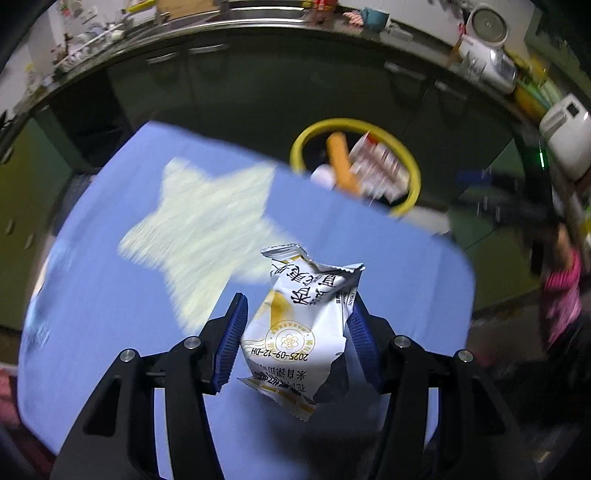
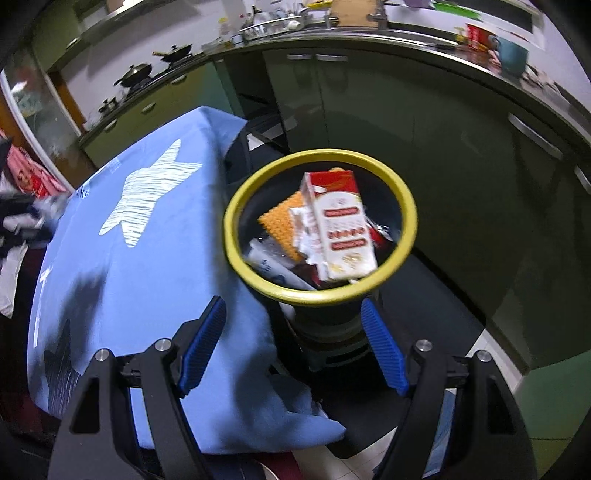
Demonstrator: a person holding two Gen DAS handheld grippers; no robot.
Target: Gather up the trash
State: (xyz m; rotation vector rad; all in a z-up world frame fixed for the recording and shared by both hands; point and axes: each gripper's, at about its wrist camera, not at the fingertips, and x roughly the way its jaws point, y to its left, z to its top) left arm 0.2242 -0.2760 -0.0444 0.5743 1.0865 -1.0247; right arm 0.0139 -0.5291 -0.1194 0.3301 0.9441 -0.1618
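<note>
My left gripper (image 1: 297, 312) is shut on a crumpled white and yellow snack wrapper (image 1: 301, 325) and holds it above the blue star-print cloth (image 1: 110, 295) on the table. A yellow-rimmed trash bin (image 1: 412, 168) stands beyond the table's far edge; it also shows in the right wrist view (image 2: 317, 295). In it lie a red and white carton (image 2: 341, 229), an orange wafer-pattern packet (image 2: 280, 221) and other wrappers. My right gripper (image 2: 293, 317) is open and empty, just in front of the bin, at the table's right edge.
Dark green kitchen cabinets (image 2: 369, 110) and a cluttered steel counter (image 1: 258, 18) curve behind the bin. White appliances (image 1: 487, 62) sit at the right. Pans (image 2: 136, 72) stand on the stove at left. Clothes (image 2: 22, 218) lie left of the table.
</note>
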